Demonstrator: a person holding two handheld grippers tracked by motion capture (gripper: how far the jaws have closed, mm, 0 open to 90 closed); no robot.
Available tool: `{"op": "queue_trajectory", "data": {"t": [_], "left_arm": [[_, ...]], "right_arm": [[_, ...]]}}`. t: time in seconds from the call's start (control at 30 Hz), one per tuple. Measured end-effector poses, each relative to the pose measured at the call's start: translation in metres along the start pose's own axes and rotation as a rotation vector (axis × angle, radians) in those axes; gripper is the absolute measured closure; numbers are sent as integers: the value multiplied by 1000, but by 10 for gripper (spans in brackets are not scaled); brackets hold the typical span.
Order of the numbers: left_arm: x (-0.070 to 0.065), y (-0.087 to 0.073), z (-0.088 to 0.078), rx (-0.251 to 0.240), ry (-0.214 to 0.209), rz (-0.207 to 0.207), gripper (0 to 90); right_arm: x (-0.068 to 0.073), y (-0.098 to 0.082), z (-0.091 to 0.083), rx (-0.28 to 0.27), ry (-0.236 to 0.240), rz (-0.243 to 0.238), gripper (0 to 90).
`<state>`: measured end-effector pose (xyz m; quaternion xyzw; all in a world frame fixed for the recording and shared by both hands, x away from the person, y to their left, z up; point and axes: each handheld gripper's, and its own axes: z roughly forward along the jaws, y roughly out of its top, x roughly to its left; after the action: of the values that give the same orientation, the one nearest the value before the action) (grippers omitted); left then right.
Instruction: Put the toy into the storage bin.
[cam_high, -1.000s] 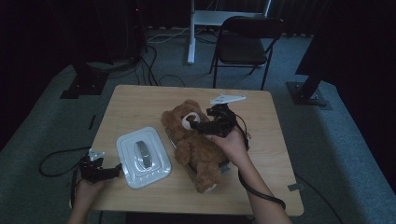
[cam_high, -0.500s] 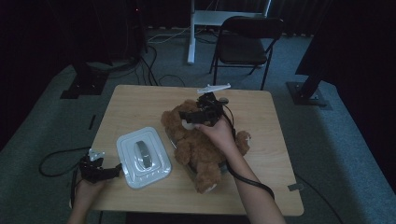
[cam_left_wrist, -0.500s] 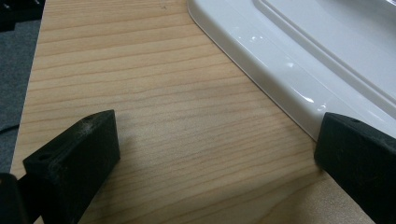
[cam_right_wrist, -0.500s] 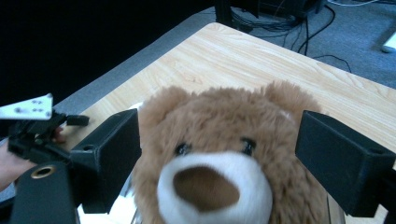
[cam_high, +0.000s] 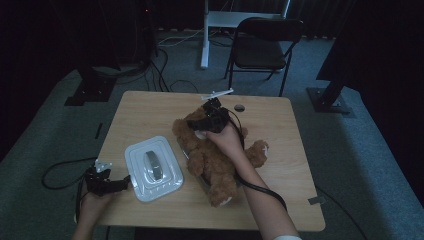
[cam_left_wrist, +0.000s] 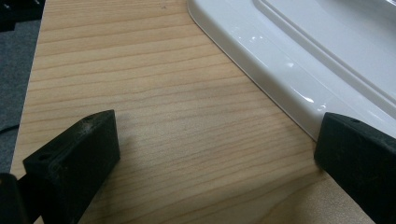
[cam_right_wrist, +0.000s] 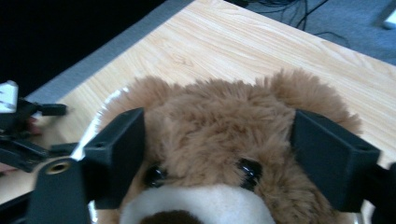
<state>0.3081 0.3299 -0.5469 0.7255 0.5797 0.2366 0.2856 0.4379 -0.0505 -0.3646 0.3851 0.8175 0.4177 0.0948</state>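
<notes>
Fuzzy brown teddy bear (cam_right_wrist: 219, 140) beside glossy white rounded lid (cam_high: 152, 169).

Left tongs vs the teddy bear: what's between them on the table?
In the high view, the white lid lies flat between the left tongs and the teddy bear; one left jaw nearly meets its rim.

Brown teddy bear (cam_high: 212, 150) — whitish muzzle, perhaps — white lid (cam_high: 152, 168), pale wood-grain table (cam_high: 280, 130).

Brown teddy bear (cam_high: 212, 155), furry, on its back, mid-table (cam_high: 150, 107)
</notes>
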Motion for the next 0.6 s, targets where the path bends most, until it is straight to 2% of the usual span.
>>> {"op": "queue_trajectory", "data": {"t": [0.17, 0.27, 0.37, 0.43, 0.53, 0.6], "left_arm": [[0, 0, 0, 1, 0, 1, 5], [0, 0, 0, 1, 0, 2, 5], [0, 0, 0, 1, 0, 0, 5], [0, 0, 0, 0, 0, 0, 5], [0, 0, 0, 2, -1, 1, 5], [0, 0, 0, 2, 0, 2, 5]], "right_arm": [[-1, -4, -3, 2, 14, -18, 232], [-1, -5, -5, 2, -1, -16, 231], [4, -5, -8, 1, -39, -43, 237], [5, -5, -6, 0, -39, -59, 237], [6, -5, -5, 42, -22, -45, 269], [6, -7, -3, 62, -21, -52, 280]]}}
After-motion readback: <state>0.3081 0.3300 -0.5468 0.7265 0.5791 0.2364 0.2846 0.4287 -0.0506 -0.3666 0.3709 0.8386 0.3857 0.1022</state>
